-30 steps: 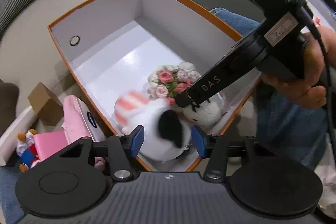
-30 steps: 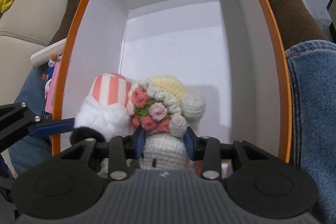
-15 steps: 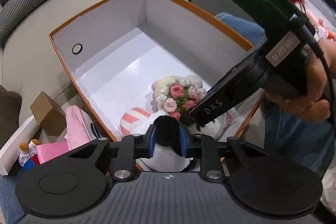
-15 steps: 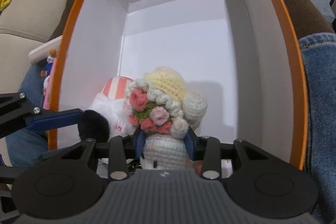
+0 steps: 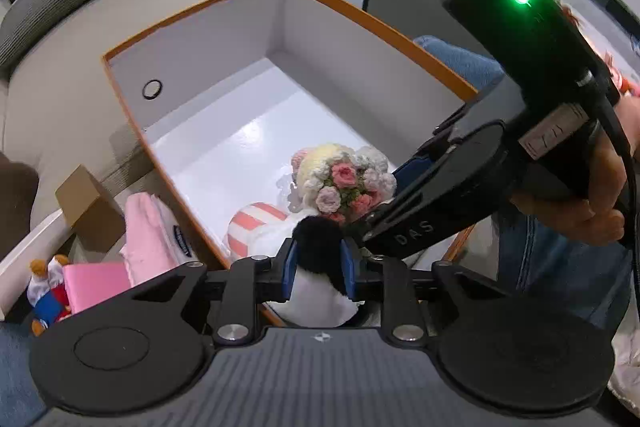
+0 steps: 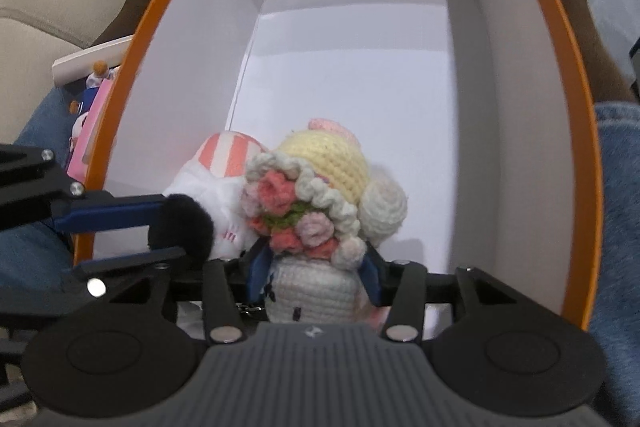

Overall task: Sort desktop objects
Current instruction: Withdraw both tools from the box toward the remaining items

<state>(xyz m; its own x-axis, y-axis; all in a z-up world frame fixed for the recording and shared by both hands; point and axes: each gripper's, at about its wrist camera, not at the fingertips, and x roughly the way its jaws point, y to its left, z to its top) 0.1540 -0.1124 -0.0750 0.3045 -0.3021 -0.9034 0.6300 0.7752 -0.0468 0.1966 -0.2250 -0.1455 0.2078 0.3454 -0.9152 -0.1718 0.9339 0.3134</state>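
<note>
An orange-rimmed white box lies open in front of me. My left gripper is shut on the black ear of a white plush toy with a pink-striped ear; the same gripper shows in the right wrist view, holding the toy at the box's near end. My right gripper is shut on a crocheted doll with a yellow hat and a flower bouquet. The doll sits beside the plush inside the box.
Left of the box lie a pink tissue pack, a pink box, a small cardboard box and a small figurine. A beige sofa is behind. The person's jeans-clad legs flank the box.
My left gripper closed on the plush's black ear and lifted it a little. My right gripper kept its hold on the crocheted doll and moved it slightly further into the box.
</note>
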